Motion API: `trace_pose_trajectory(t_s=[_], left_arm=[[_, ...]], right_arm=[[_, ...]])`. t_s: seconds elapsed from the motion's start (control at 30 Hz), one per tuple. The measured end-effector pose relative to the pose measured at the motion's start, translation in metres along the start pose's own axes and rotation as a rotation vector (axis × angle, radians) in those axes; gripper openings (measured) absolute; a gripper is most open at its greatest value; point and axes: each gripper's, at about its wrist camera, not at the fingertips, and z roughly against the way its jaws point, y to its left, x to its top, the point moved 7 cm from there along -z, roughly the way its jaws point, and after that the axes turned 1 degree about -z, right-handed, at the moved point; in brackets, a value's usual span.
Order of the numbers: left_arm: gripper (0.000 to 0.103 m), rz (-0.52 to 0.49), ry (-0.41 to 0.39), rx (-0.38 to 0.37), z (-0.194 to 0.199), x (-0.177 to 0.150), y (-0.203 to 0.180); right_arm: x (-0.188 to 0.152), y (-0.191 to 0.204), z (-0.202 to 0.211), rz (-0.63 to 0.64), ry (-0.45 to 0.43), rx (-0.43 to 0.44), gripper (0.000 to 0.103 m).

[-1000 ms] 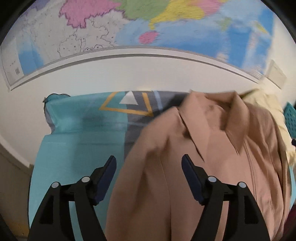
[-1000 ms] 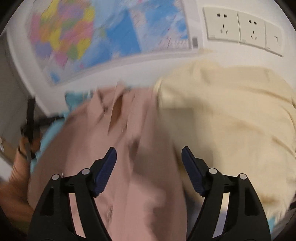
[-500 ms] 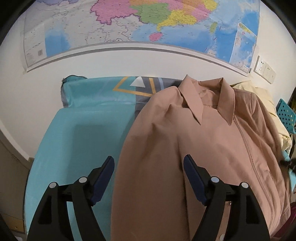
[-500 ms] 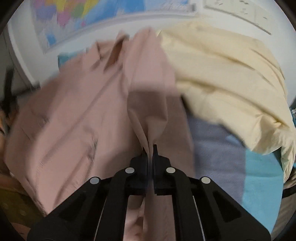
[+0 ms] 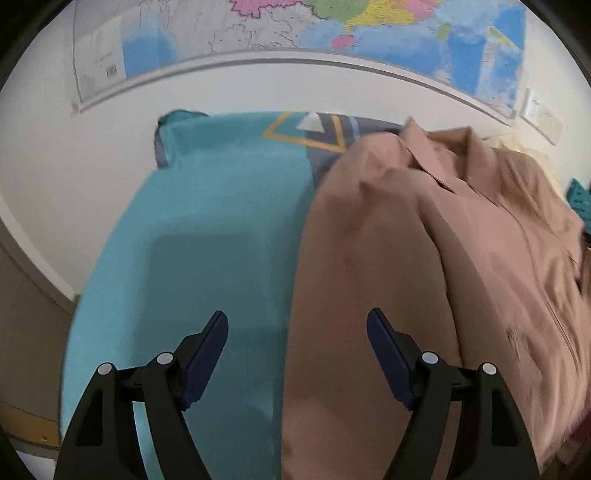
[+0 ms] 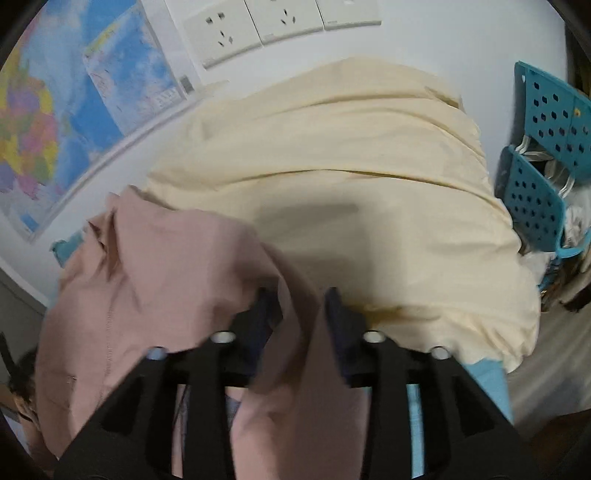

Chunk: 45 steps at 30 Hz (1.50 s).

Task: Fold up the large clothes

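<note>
A dusty-pink collared jacket (image 5: 424,258) lies front up on a teal bedspread (image 5: 207,229), collar toward the wall. My left gripper (image 5: 295,332) is open above the jacket's left edge, one finger over the bedspread and the other over the cloth, holding nothing. In the right wrist view a fold of the same jacket (image 6: 166,266) runs up between the fingers of my right gripper (image 6: 299,306). Its jaws are opening, and the cloth hangs loose in the gap and drapes over the left finger.
A cream garment (image 6: 351,184) is heaped on the bed just beyond the right gripper. A teal perforated basket (image 6: 535,192) stands at the right. A wall map (image 5: 369,29) and wall sockets (image 6: 258,22) are behind the bed.
The right gripper shut on a fold of the pink jacket, carried it toward the cream garment, and its jaws have now parted. The left gripper slid left to the jacket's edge.
</note>
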Motion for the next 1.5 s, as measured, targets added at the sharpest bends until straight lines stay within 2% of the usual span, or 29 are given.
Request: trace_pose_trajectory(t_s=[0.03,0.13,0.23,0.3,0.33,0.4,0.43,0.5,0.57,0.6,0.7,0.77,0.8,0.87,0.9,0.93,0.97,1.0,1.03,1.07,1.13,1.27,1.33,1.37,1.4,1.43,1.47,1.5], left_arm=[[0.075,-0.002,-0.004,-0.024,0.004,-0.005,-0.002],[0.085,-0.042,-0.016,-0.110,0.016,-0.024,-0.018],[0.085,-0.112,0.034,-0.111,0.011,-0.046,-0.033],[0.084,-0.114,0.061,-0.107,0.003,-0.053,-0.036],[0.079,-0.118,0.040,-0.096,0.005,-0.052,-0.037],[0.042,-0.120,0.011,-0.095,0.008,-0.052,-0.040],[0.004,-0.090,0.008,-0.098,0.010,-0.050,-0.037],[0.002,-0.037,-0.004,-0.096,0.014,-0.043,-0.030],[0.002,0.005,-0.078,-0.068,0.035,-0.025,-0.016],[0.002,0.019,-0.103,-0.053,0.045,-0.017,-0.011],[0.002,0.035,-0.199,0.069,0.084,0.020,0.015],[0.001,0.008,-0.274,0.291,0.109,0.048,0.038],[0.001,0.007,-0.291,0.345,0.118,0.056,0.045],[0.001,0.007,-0.289,0.371,0.123,0.069,0.053],[0.005,-0.010,-0.271,0.335,0.120,0.068,0.049],[0.026,-0.022,-0.242,0.261,0.114,0.064,0.041],[0.058,-0.025,-0.209,0.191,0.105,0.054,0.032],[0.063,-0.044,-0.188,0.145,0.097,0.043,0.023],[0.062,-0.057,-0.174,0.107,0.093,0.033,0.016],[0.063,-0.053,-0.132,0.047,0.082,0.016,0.007],[0.067,-0.011,-0.037,-0.020,0.061,-0.014,-0.002],[0.073,0.065,0.062,-0.068,0.042,-0.058,-0.012],[0.077,0.080,0.068,-0.094,0.041,-0.072,-0.017],[0.077,0.063,0.053,-0.073,0.042,-0.074,-0.020],[0.070,0.052,0.048,-0.063,0.041,-0.075,-0.021],[0.059,0.040,0.040,-0.048,0.041,-0.075,-0.022],[0.025,0.030,0.028,-0.016,0.040,-0.073,-0.022],[0.004,0.036,0.032,-0.012,0.038,-0.071,-0.022]], right_arm=[[-0.001,0.002,0.006,-0.007,-0.029,0.014,0.052],[-0.007,0.011,0.028,0.014,-0.095,0.070,0.056],[-0.013,0.025,0.044,0.045,-0.123,0.107,0.059],[-0.018,0.039,0.051,0.060,-0.136,0.127,0.059],[-0.021,0.045,0.054,0.070,-0.145,0.136,0.059],[-0.025,0.056,0.062,0.084,-0.165,0.169,0.059],[-0.026,0.062,0.064,0.086,-0.172,0.184,0.059],[-0.028,0.075,0.072,0.108,-0.187,0.219,0.059],[-0.031,0.086,0.077,0.128,-0.193,0.245,0.060],[-0.031,0.091,0.079,0.136,-0.196,0.265,0.060],[-0.032,0.104,0.082,0.159,-0.194,0.301,0.060],[-0.033,0.113,0.079,0.177,-0.187,0.320,0.060],[-0.035,0.115,0.076,0.180,-0.180,0.325,0.060],[-0.041,0.121,0.066,0.186,-0.150,0.337,0.060],[-0.044,0.124,0.062,0.192,-0.134,0.341,0.060],[-0.048,0.127,0.058,0.196,-0.123,0.346,0.060],[-0.051,0.129,0.055,0.200,-0.111,0.351,0.061],[-0.054,0.131,0.052,0.204,-0.098,0.356,0.061],[-0.057,0.133,0.048,0.207,-0.087,0.363,0.061],[-0.060,0.135,0.045,0.210,-0.074,0.370,0.061],[-0.063,0.138,0.041,0.214,-0.055,0.375,0.061],[-0.071,0.148,0.035,0.235,-0.034,0.398,0.063],[-0.075,0.152,0.032,0.246,-0.026,0.405,0.064],[-0.077,0.155,0.030,0.248,-0.020,0.411,0.064],[-0.079,0.157,0.027,0.246,-0.011,0.420,0.064],[-0.081,0.159,0.026,0.243,-0.006,0.424,0.064],[-0.082,0.160,0.024,0.242,0.000,0.428,0.064],[-0.084,0.161,0.023,0.242,0.005,0.433,0.064]])
